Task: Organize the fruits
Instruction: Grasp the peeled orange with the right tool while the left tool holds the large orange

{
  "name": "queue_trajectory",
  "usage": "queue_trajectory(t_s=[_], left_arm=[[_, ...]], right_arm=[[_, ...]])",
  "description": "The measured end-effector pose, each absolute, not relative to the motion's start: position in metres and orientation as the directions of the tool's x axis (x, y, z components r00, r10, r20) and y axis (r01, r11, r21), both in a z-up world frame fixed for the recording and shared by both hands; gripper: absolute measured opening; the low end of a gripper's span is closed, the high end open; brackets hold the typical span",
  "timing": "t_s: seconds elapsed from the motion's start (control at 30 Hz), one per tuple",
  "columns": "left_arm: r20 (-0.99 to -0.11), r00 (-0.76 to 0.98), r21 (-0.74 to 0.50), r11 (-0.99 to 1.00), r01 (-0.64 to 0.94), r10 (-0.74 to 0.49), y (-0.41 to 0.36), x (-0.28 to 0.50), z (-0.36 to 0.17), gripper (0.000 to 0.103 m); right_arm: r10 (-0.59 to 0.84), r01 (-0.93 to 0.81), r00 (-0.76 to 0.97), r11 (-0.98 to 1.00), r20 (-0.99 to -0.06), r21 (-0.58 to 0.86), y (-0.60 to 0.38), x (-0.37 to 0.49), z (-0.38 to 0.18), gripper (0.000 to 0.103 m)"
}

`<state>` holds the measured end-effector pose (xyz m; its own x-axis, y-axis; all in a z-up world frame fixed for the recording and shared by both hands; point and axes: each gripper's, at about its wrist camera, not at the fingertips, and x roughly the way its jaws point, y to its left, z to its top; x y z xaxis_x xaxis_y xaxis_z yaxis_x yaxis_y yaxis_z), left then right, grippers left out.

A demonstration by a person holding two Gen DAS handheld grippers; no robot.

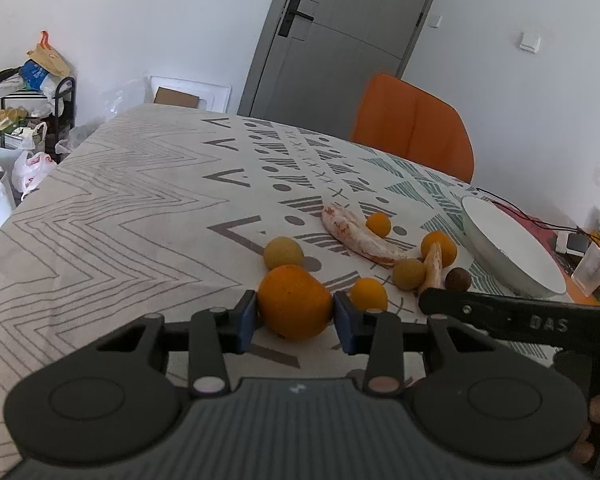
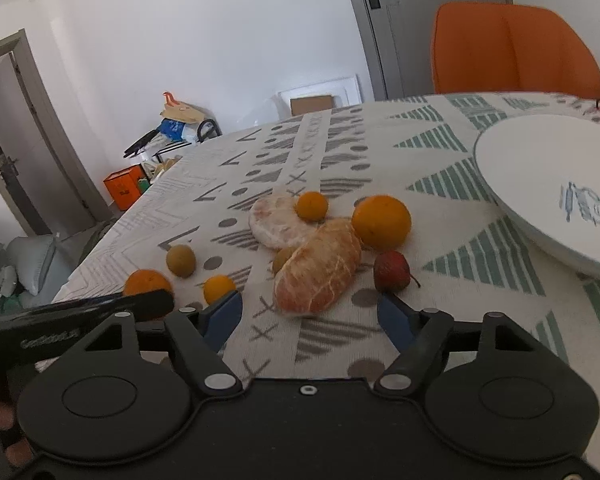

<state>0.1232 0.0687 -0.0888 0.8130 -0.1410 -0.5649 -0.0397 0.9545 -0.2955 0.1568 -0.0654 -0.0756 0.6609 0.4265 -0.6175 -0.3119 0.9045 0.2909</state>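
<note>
Sitting on the patterned bench [image 1: 120, 220], a big orange [image 1: 294, 307] rests between the blue pads of the left gripper [image 1: 295, 318], which touch both its sides. The right gripper [image 2: 310, 318] is wide open just before a peeled orange piece [image 2: 318, 266], holding nothing. A white plate [image 2: 540, 168] stands nearby.

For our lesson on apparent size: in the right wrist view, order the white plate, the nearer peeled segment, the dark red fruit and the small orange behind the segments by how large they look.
1. White plate, partly cut off
2. Nearer peeled segment
3. Dark red fruit
4. Small orange; it looks close to the red fruit and lies farther away, so this order is unsure.
</note>
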Motion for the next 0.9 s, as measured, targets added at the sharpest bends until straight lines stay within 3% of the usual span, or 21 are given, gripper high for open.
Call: queue_trajectory(t_s=[0.27,0.4,0.47,0.6,0.9], left_arm=[[-0.578,0.807,-0.256,0.966,-0.036,-0.123,0.066,0.123,-0.086,0.039],[-0.58,0.805,-0.247,0.968,-0.031,-0.122,0.063,0.122,-0.086,0.039],[-0.583,0.804,-0.243,0.97,-0.03,-0.121,0.061,0.121,-0.086,0.039],[-0.585,0.802,-0.237,0.971,-0.025,-0.122,0.056,0.121,-0.084,0.039],[-0.561,0.819,-0.211,0.977,0.0,-0.121,0.039,0.121,-0.073,0.039]], right_arm=[[0.383,-0.28,0.703,0.924,-0.599,0.261,-0.056,0.162,-0.079,0.071],[0.375,-0.279,0.714,0.927,-0.591,0.251,-0.054,0.162,-0.08,0.041],[0.386,-0.275,0.711,0.922,-0.588,0.272,-0.06,0.162,-0.08,0.037],[0.417,-0.274,0.707,0.906,-0.572,0.321,-0.072,0.155,-0.079,0.017],[0.444,-0.266,0.718,0.887,-0.536,0.378,-0.094,0.135,-0.077,0.013]])
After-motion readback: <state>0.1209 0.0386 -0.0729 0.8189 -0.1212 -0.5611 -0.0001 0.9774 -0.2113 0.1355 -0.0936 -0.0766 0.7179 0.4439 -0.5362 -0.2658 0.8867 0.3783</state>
